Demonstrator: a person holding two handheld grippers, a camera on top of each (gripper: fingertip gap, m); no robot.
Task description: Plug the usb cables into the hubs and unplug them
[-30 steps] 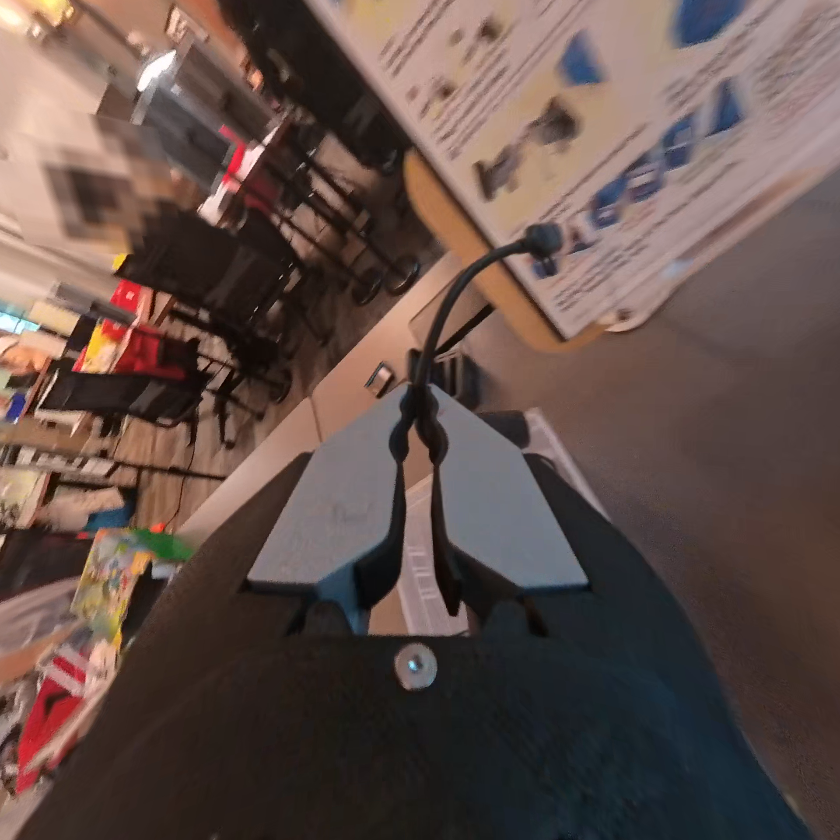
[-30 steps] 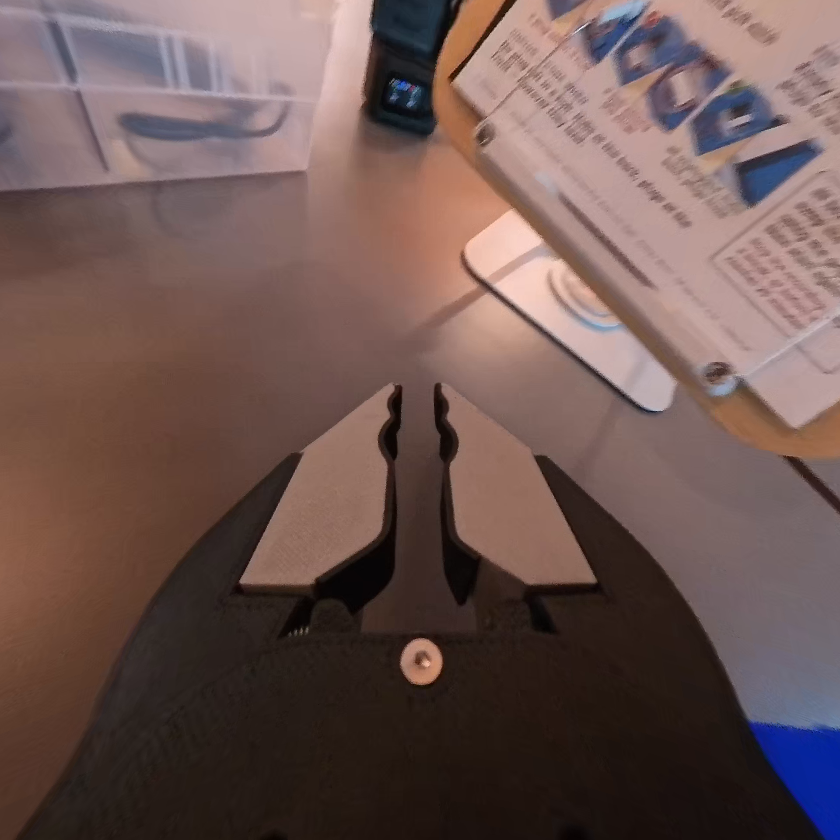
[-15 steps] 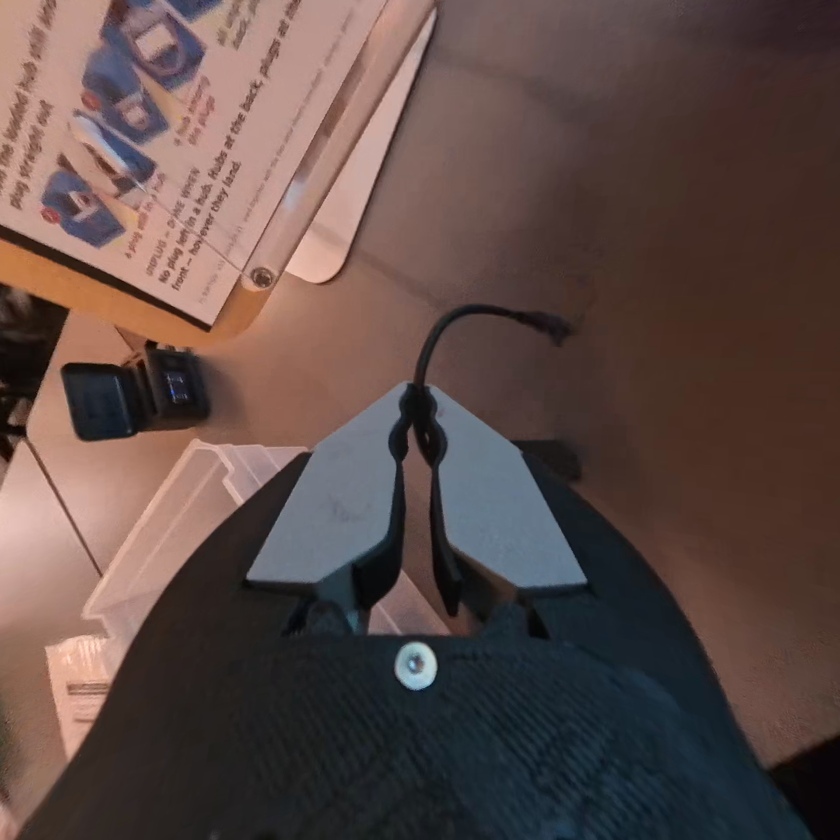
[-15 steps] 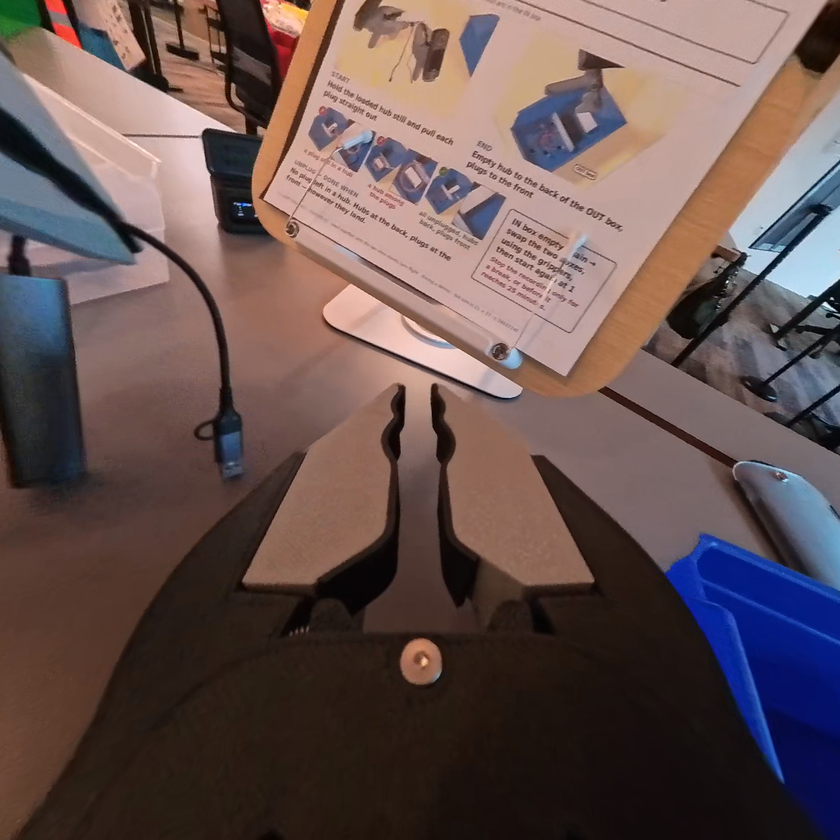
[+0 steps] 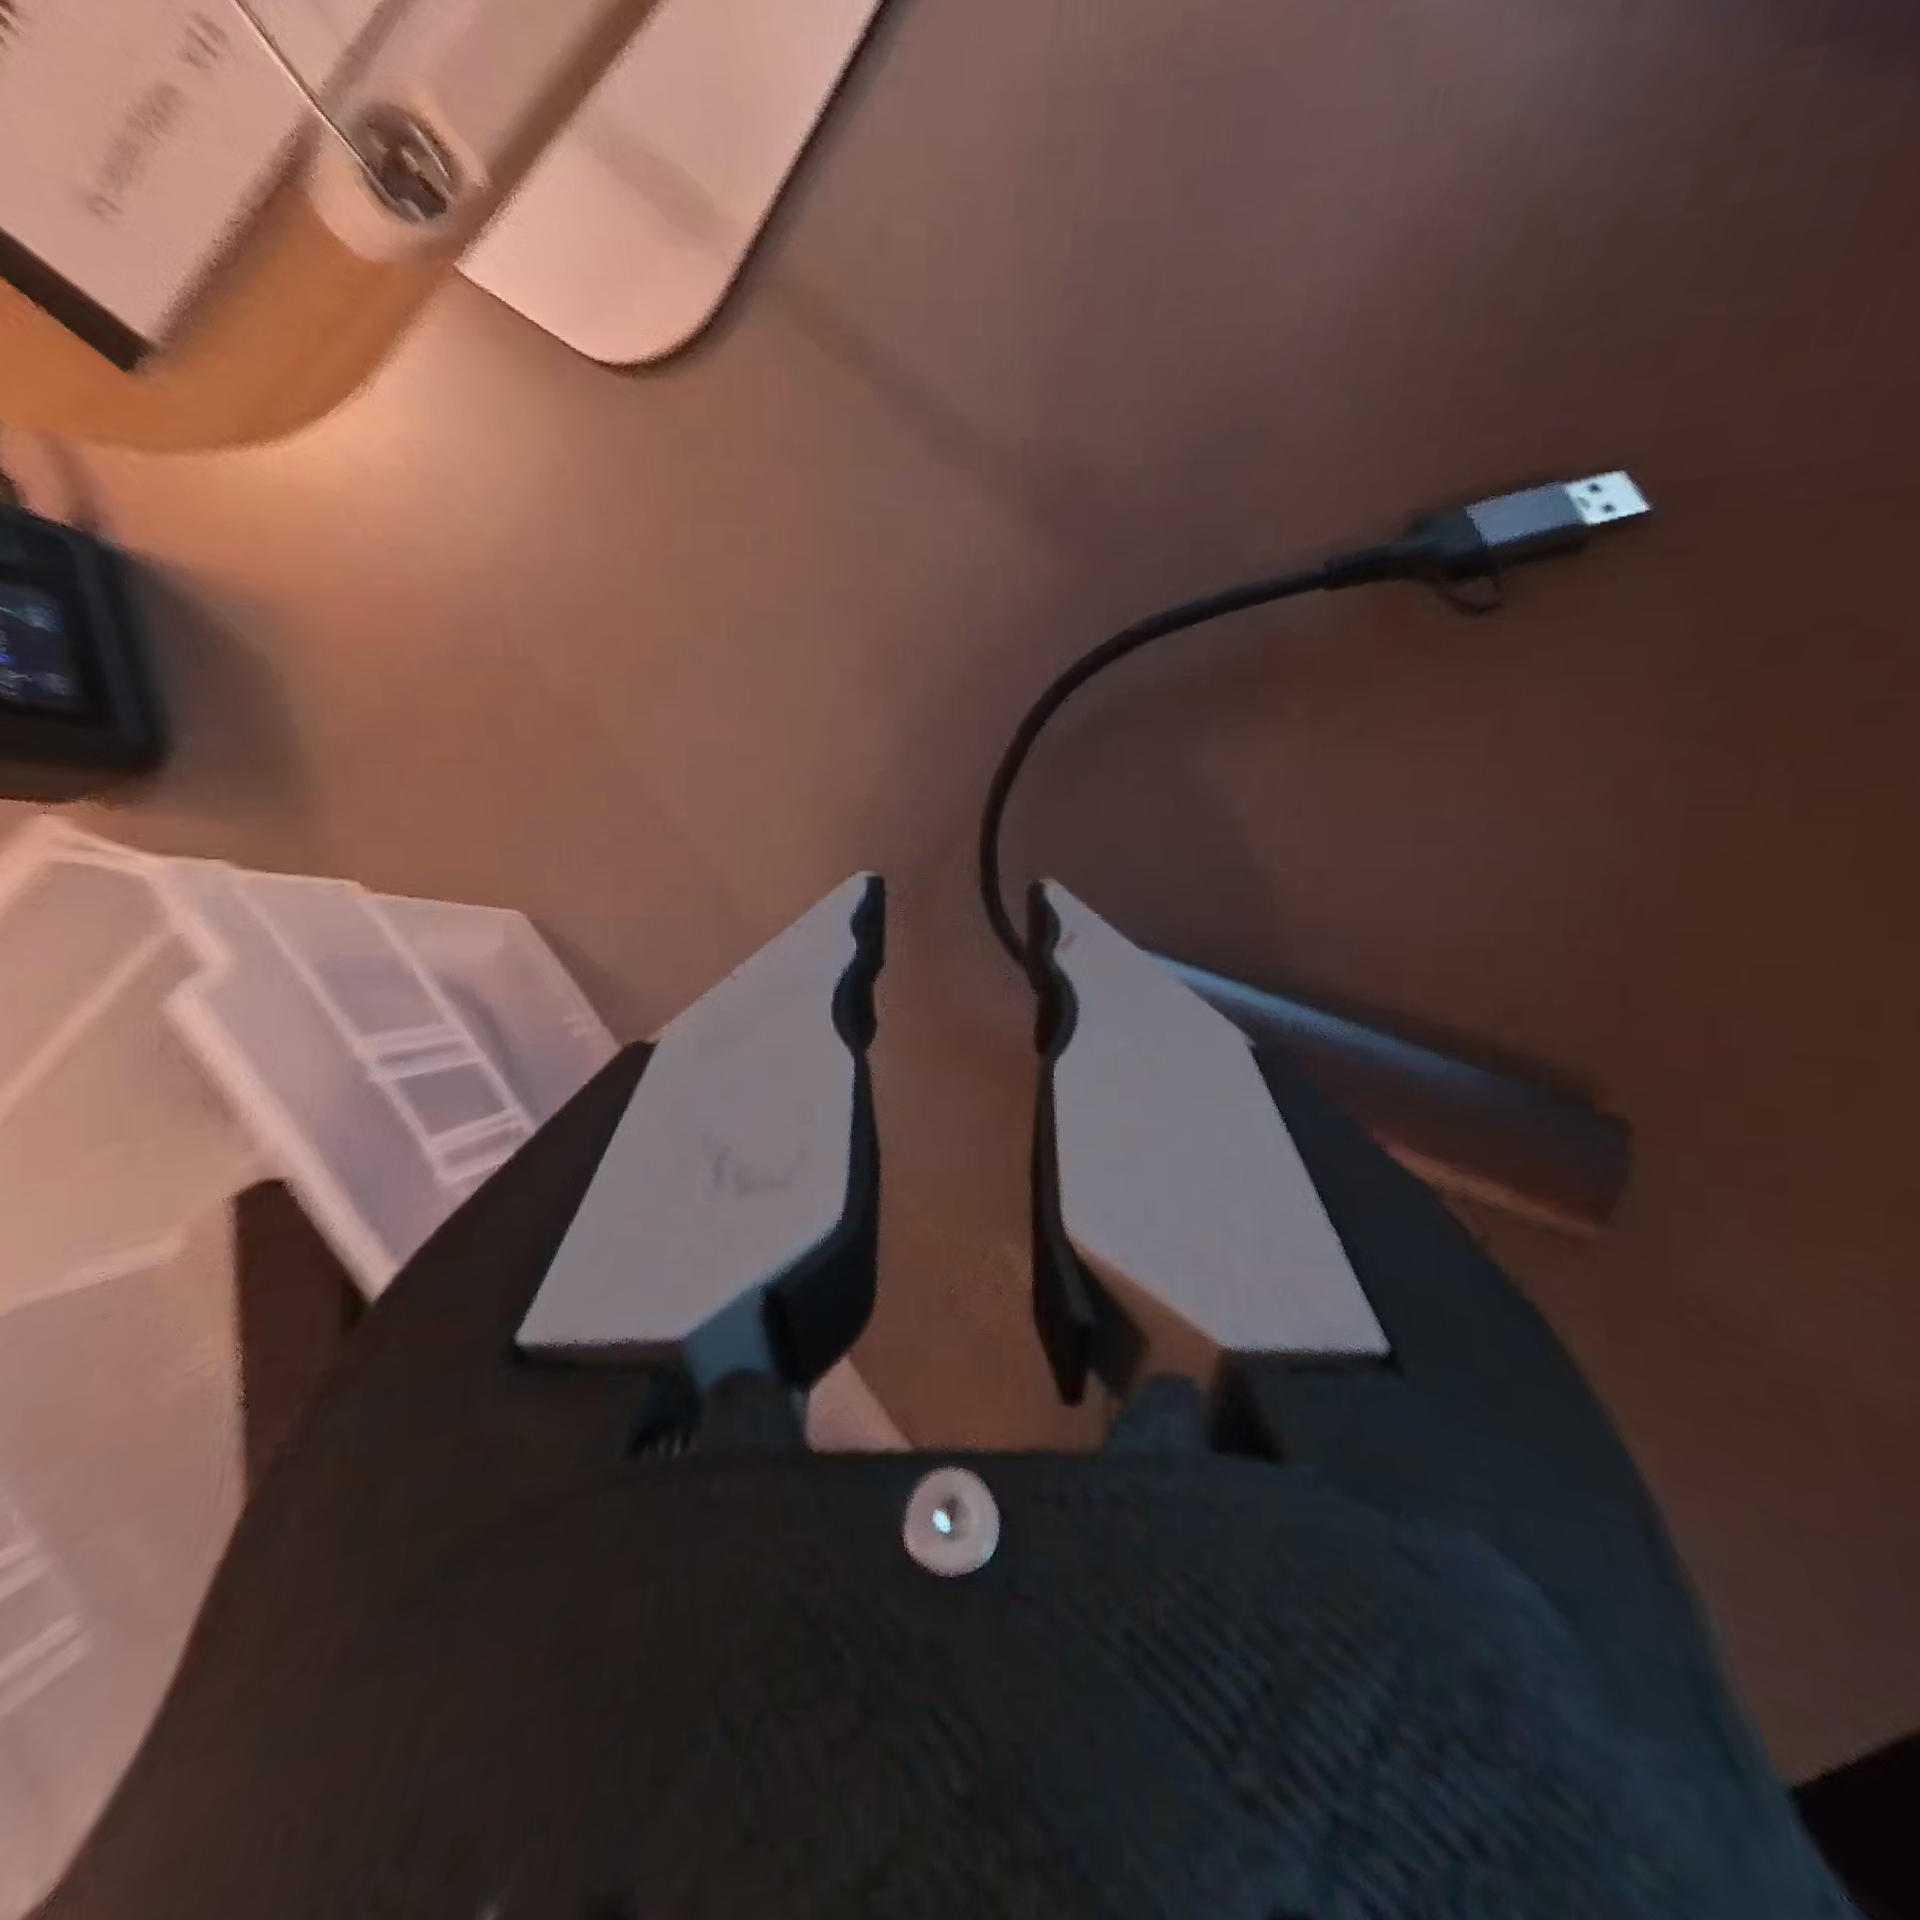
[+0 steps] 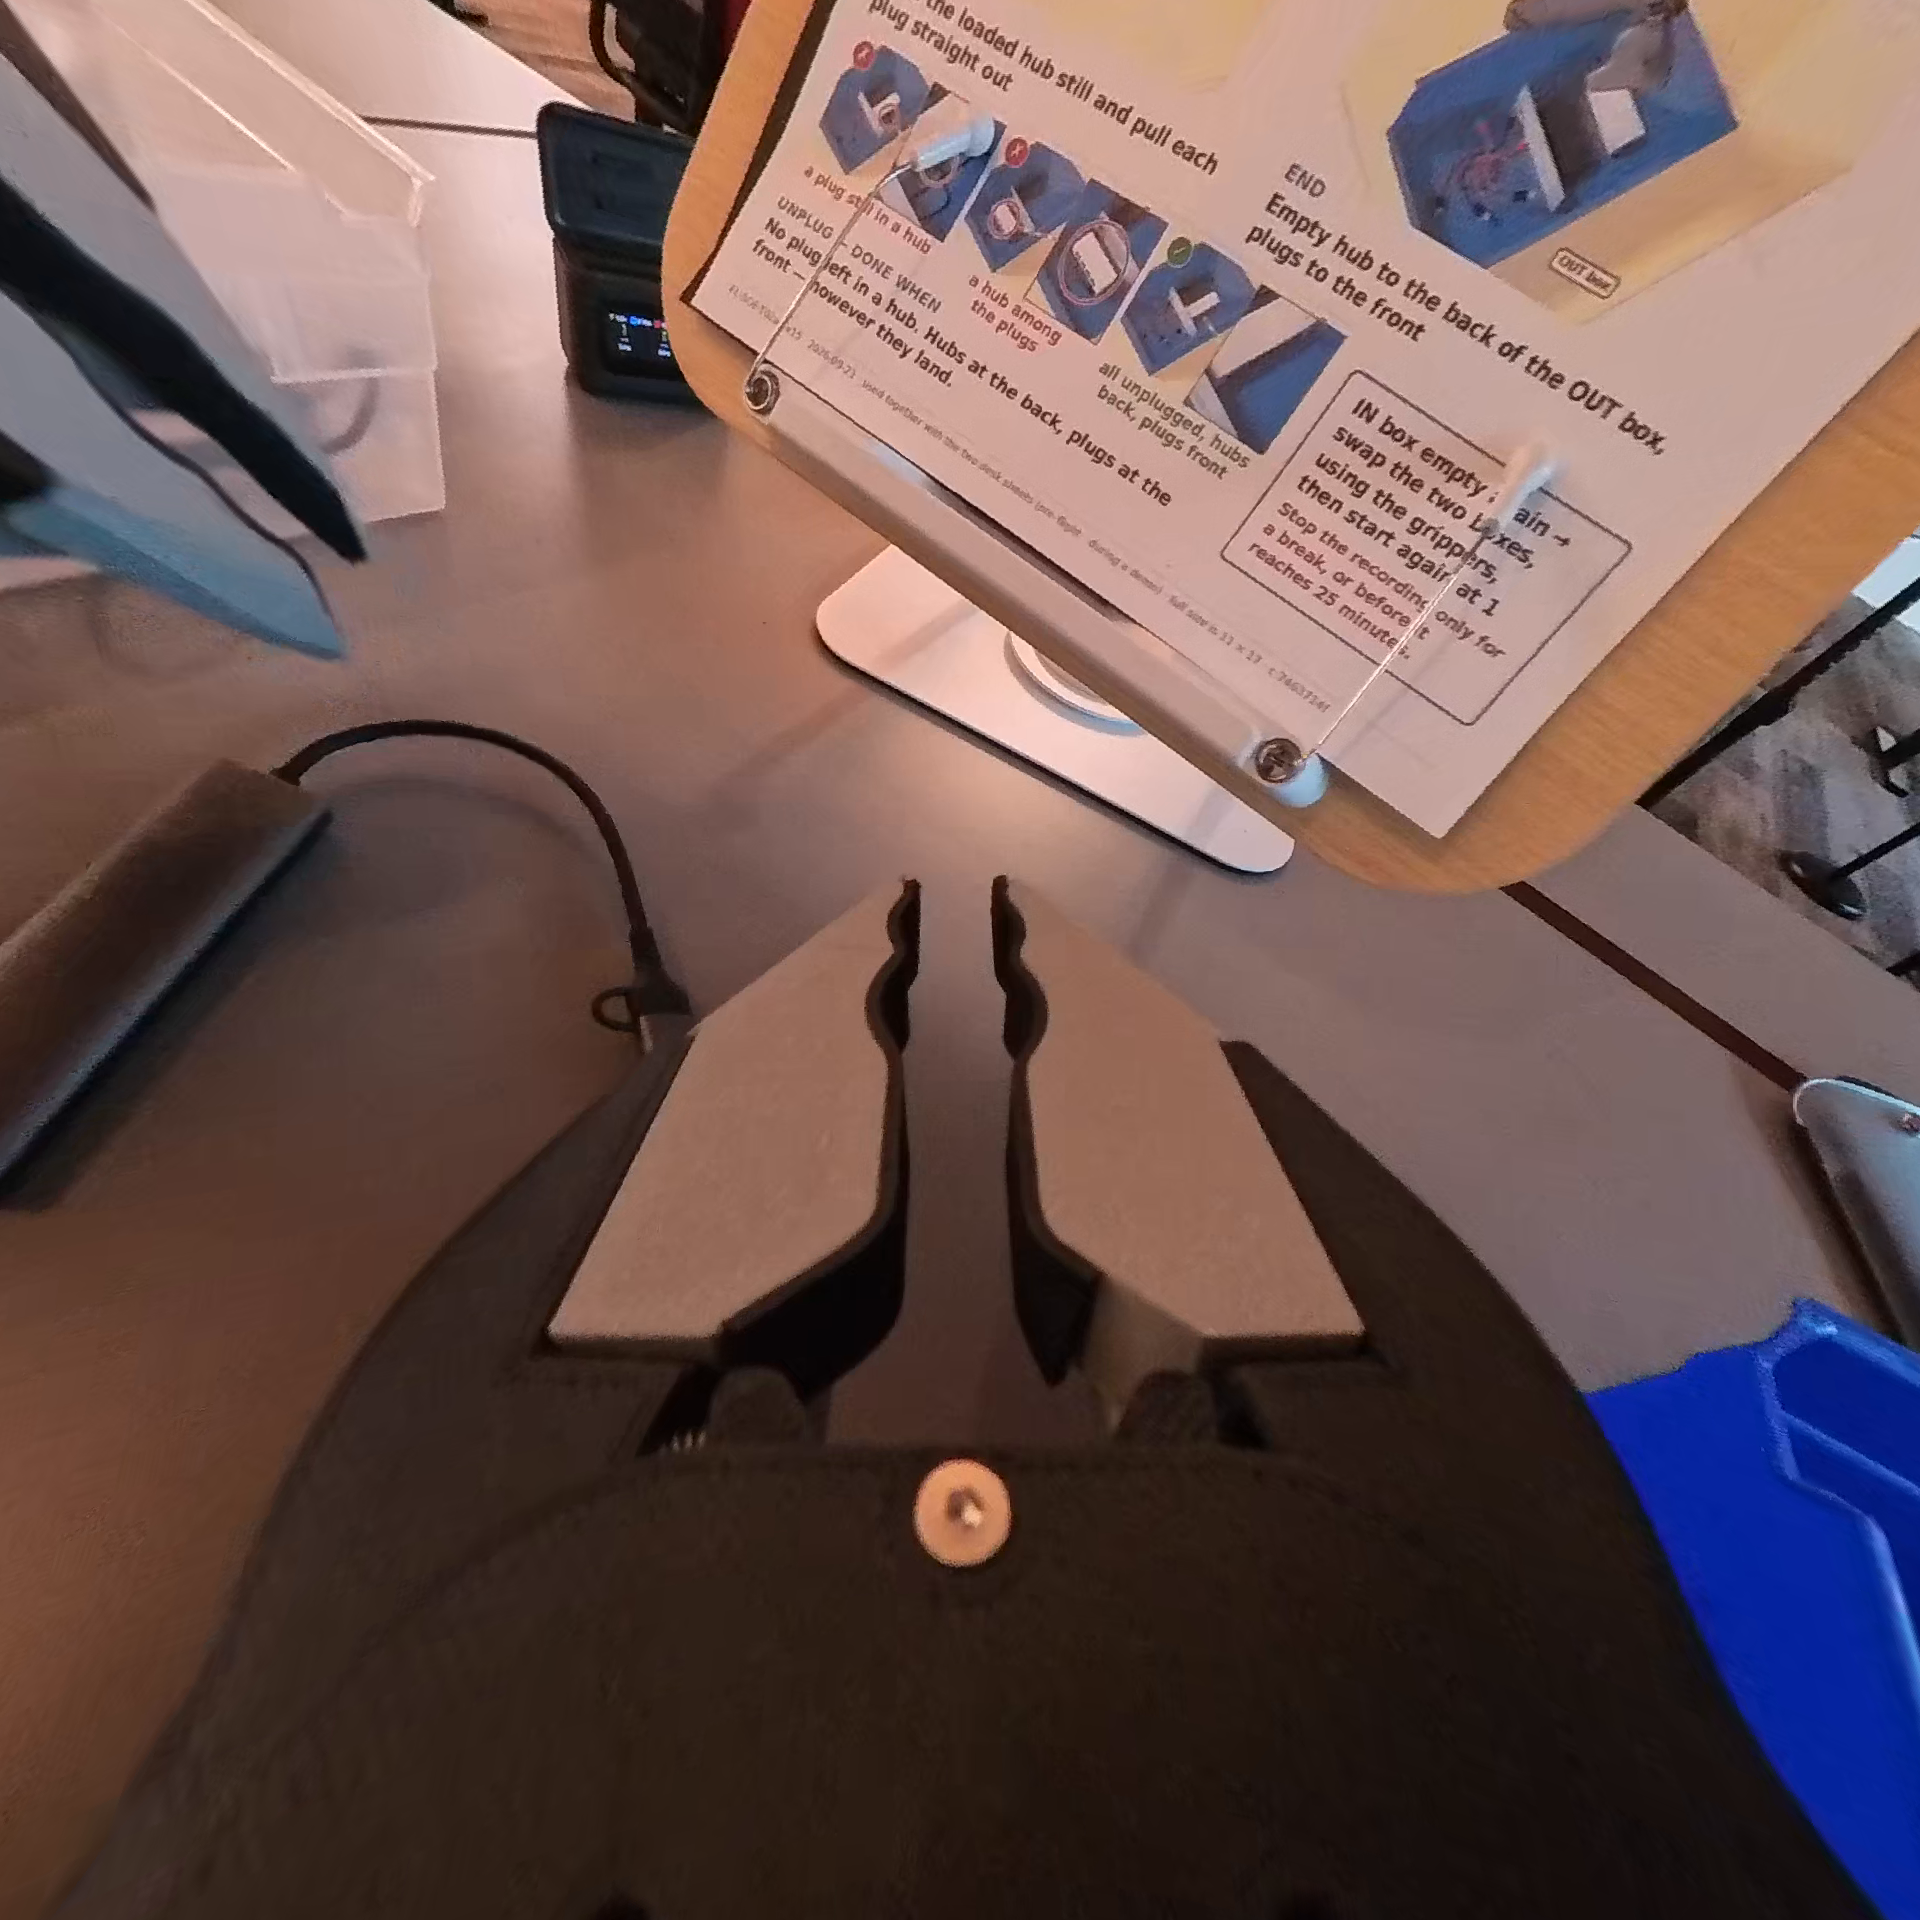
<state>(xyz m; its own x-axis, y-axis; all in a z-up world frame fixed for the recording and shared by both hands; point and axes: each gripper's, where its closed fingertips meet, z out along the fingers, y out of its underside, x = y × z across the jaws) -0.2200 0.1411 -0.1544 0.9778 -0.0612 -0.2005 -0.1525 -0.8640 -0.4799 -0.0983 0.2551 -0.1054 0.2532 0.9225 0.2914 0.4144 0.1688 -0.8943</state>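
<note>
Grey-fingered left claw (image 5: 954, 914) hovers spread above the hub (image 5: 1434, 1081) on the table (image 5: 1351, 312).

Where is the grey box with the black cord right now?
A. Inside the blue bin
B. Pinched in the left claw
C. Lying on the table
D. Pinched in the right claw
C. The grey box lies flat on the table with its cord, and the left claw is open above it.
</note>
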